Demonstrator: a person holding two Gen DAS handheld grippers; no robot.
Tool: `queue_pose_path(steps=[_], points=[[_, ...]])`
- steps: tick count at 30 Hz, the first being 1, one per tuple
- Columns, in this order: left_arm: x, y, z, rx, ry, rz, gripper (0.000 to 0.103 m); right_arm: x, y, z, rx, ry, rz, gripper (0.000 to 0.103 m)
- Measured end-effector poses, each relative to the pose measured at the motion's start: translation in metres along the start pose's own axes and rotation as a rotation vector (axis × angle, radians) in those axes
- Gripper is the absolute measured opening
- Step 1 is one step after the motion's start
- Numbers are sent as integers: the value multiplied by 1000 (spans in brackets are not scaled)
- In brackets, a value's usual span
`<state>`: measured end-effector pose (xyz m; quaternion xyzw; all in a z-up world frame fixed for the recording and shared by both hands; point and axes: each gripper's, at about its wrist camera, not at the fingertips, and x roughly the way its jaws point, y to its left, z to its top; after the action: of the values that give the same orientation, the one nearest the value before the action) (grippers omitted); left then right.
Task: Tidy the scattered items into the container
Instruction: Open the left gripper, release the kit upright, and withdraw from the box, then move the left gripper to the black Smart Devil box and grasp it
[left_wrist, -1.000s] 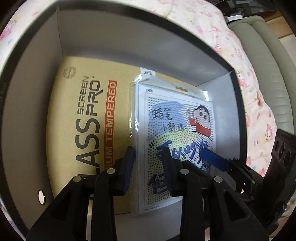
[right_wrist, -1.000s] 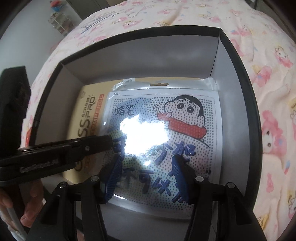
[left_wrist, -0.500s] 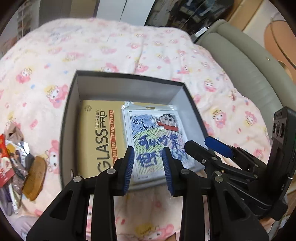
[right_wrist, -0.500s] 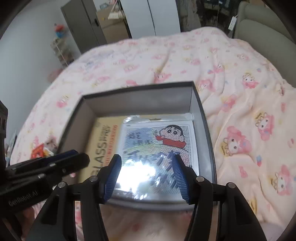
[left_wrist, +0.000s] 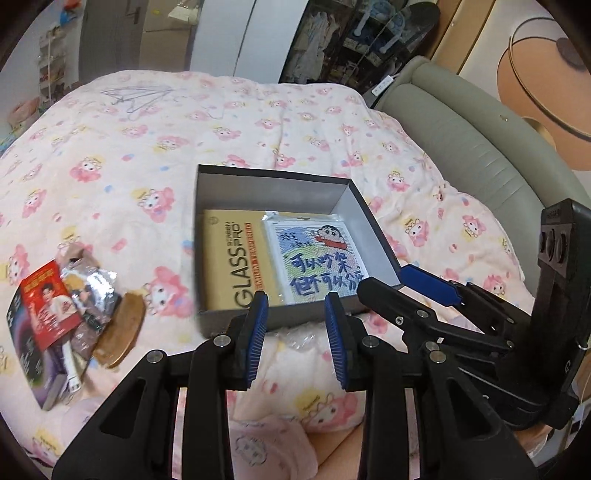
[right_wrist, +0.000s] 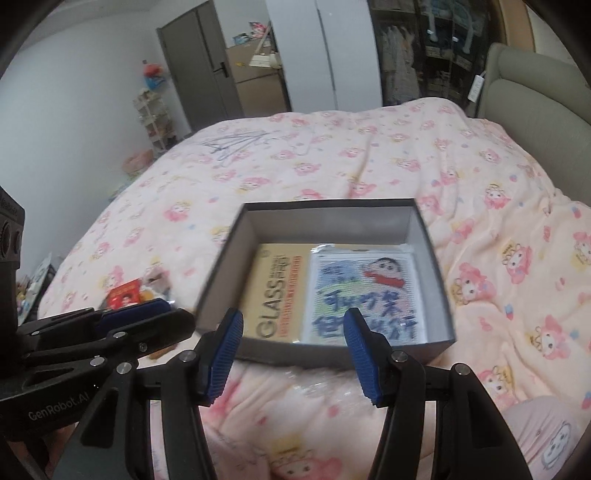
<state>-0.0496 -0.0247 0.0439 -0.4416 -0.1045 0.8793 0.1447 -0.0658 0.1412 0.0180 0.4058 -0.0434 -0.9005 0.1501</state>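
Left wrist view: a bed (left_wrist: 155, 155) under a pink cartoon-print quilt, grey padded headboard (left_wrist: 476, 147) at right, wardrobe and shelving behind. Dark open box (left_wrist: 362, 206) on the quilt, holding a yellow screen-protector pack (left_wrist: 232, 258) and, beside it, a bagged cartoon card (left_wrist: 317, 258). Well left of the box, a scattered pile (left_wrist: 70, 310) of packets and a wooden comb on the quilt. Left hand-held gripper (left_wrist: 295, 332) empty, jaws parted, hanging just short of the box's near wall. Right hand-held gripper (left_wrist: 406, 284) entering from the right.

Right wrist view: same bed (right_wrist: 332, 155), grey door (right_wrist: 199, 62) and white wardrobe beyond. Box (right_wrist: 325, 206) blurred, both flat items inside. Right hand-held gripper (right_wrist: 291, 350) wide open, holding nothing.

Against a second ago: both grippers pulled up and back out of the box; card left lying inside; far more of the room in sight.
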Motion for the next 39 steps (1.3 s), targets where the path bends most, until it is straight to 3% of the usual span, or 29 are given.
queue_pose_path(steps=[24,33,36,39], points=[[-90,164,-76,-287,-88,194,29,49,196,-24,-317,111,192,50],[-81,245,-117,-488,-86,222,28,114,254,-46,-399,285,289,49],[-74,275,-127,-564,-92,222,33,142,267,-47,-410,346,356,49],[-67,307,-137,-635,-89,269,33,168,268,-41,-378,397,356,49]])
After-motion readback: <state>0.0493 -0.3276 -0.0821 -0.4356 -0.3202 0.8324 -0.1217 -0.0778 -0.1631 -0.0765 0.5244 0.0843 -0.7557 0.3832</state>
